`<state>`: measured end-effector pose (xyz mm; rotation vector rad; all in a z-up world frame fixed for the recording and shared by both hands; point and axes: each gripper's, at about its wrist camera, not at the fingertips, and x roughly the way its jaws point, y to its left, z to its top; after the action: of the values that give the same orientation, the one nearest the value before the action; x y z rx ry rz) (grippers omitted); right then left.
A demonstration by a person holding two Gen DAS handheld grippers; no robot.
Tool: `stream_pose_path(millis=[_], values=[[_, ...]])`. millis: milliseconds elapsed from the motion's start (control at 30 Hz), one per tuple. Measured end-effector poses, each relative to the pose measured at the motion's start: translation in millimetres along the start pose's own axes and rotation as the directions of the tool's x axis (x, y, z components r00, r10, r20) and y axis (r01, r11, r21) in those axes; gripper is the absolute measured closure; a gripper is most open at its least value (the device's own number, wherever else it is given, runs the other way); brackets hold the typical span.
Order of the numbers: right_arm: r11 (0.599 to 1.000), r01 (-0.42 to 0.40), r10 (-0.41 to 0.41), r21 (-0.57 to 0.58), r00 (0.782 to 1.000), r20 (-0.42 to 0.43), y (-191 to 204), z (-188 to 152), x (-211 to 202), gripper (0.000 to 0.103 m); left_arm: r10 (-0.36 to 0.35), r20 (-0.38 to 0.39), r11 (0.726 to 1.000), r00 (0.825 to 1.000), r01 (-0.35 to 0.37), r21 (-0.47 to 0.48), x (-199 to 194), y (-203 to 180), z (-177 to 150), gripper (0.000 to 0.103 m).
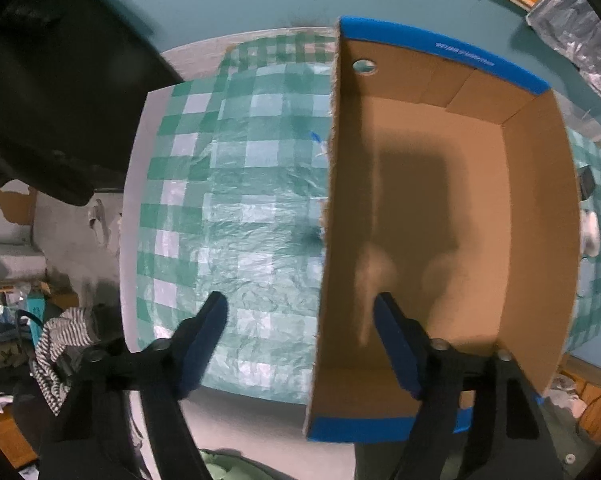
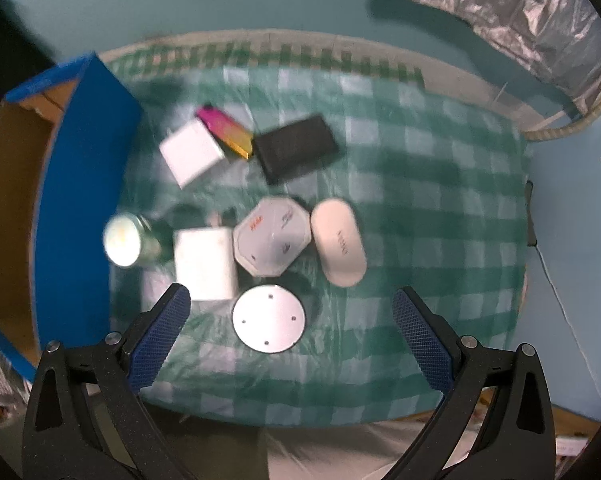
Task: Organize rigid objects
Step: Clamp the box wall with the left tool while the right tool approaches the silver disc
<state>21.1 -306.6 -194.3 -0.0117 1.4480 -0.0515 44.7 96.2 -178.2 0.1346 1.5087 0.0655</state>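
An open cardboard box (image 1: 476,240) with blue-taped rims stands empty on the green checked tablecloth (image 1: 240,200). My left gripper (image 1: 300,300) is open and points down, one finger outside the box's left wall and one inside; neither pad presses on it. In the right wrist view several items lie beside the box (image 2: 80,200): a round white disc (image 2: 268,318), an octagonal white case (image 2: 272,234), a white oval case (image 2: 338,240), a white block (image 2: 204,262), a green can (image 2: 126,240), a white cube (image 2: 190,152), a pink-yellow box (image 2: 224,130) and a black slab (image 2: 296,148). My right gripper (image 2: 292,294) hangs open above the disc.
The table's near edge (image 2: 300,420) lies just below my right gripper's fingers. A silver plastic sheet (image 2: 520,20) lies on the teal floor beyond the table. A dark bulky shape (image 1: 52,100) fills the upper left of the left wrist view; striped cloth (image 1: 60,340) lies lower left.
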Motion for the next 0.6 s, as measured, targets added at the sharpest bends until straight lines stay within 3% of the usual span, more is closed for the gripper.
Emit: stream_pose_path(millis=[167, 300, 533, 600], values=[[1.0, -0.007, 0.007, -0.025, 1.0, -0.025, 2, -10, 22, 0.002, -0.004, -0.013, 1.0, 1.0, 0.005, 0.024, 4, -1, -1, 0.052], [1.0, -0.004, 0.002, -0.029, 0.999, -0.047, -1, -14, 32, 0.002, -0.008, -0.029, 0.999, 1.0, 0.009, 0.038, 8, 0, -3, 0.075], [0.999, 0.001, -0.003, -0.033, 0.997, -0.075, -7, -19, 47, 0.003, -0.063, -0.063, 0.997, 0.996, 0.066, 0.041, 10, -1, -7, 0.087], [0.999, -0.008, 0.006, -0.032, 0.997, -0.077, -8, -21, 52, 0.008, -0.078, -0.069, 0.996, 0.995, 0.081, 0.042, 11, -1, -8, 0.087]])
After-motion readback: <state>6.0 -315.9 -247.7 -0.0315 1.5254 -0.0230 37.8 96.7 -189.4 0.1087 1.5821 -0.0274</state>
